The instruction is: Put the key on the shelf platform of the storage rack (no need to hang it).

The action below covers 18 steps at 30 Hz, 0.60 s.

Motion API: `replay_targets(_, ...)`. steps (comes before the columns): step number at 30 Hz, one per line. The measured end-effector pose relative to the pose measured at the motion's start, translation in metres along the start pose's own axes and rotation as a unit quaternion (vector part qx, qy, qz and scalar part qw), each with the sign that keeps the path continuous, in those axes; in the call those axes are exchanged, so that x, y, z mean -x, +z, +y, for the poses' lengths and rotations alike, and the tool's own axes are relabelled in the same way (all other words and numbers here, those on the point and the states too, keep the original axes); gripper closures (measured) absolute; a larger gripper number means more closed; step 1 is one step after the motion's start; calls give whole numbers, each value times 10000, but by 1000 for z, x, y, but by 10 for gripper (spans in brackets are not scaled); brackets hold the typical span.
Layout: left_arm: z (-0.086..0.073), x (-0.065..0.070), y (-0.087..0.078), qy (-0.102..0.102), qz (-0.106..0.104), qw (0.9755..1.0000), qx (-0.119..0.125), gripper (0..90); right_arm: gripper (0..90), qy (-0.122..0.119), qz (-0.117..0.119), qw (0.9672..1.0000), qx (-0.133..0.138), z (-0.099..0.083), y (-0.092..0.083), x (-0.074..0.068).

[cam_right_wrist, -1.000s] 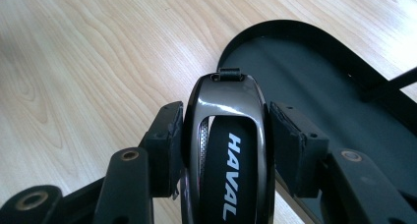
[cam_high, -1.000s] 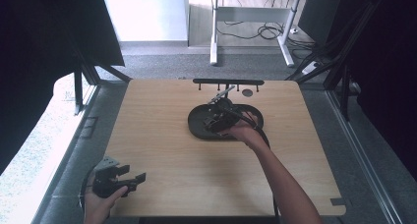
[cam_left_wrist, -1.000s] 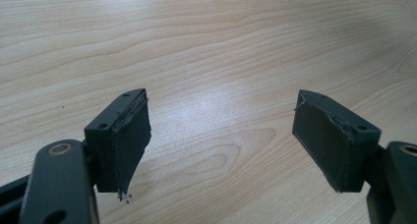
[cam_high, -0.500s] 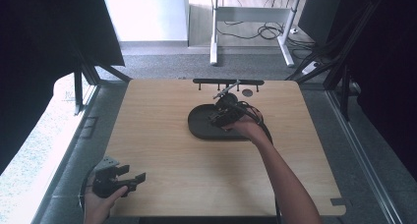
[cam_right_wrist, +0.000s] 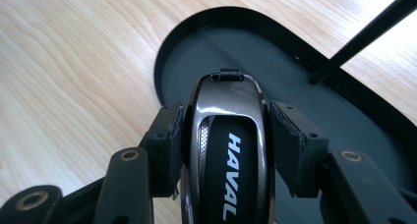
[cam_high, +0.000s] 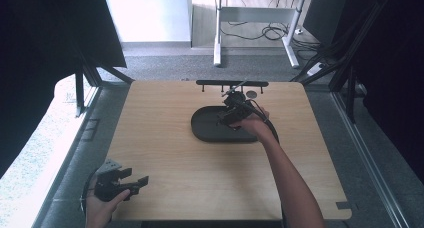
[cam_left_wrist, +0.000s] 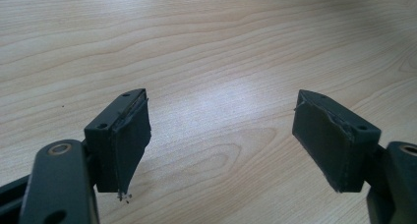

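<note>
Right gripper (cam_right_wrist: pixel 221 145), clenched on a HAVAL key fob (cam_right_wrist: pixel 230 150), hovering over the black oval tray (cam_high: pixel 210 130) mid-desk (cam_high: pixel 165 153), just short of the hook rack (cam_high: pixel 231 82) at the far edge. Fob's long axis along the jaws, loop end forward. Left gripper (cam_left_wrist: pixel 221 135) released, idle, well apart at the near-left corner.

High view fixed above the near edge, facing forward and down over the whole wooden table (cam_high: pixel 170 153), left gripper view close above bare tabletop (cam_left_wrist: pixel 206 47), right gripper view close over the black tray (cam_right_wrist: pixel 196 47), tray (cam_high: pixel 205 130) shared with high view.
</note>
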<state>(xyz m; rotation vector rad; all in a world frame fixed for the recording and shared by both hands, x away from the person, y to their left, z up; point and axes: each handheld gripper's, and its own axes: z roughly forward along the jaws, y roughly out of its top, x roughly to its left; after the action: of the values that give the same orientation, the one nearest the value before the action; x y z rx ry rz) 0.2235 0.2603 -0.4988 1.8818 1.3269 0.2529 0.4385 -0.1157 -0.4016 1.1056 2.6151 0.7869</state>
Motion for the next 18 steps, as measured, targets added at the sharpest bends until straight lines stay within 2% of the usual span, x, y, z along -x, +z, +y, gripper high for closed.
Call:
replay_targets(11,0,0,0,4,3,10000,3,224,493,209,-155,9996,-92,-1,12,19)
replay_targets(18,0,1,0,7,-5,10000,-3,224,493,328,-231,9991,-138,-6,28,28)
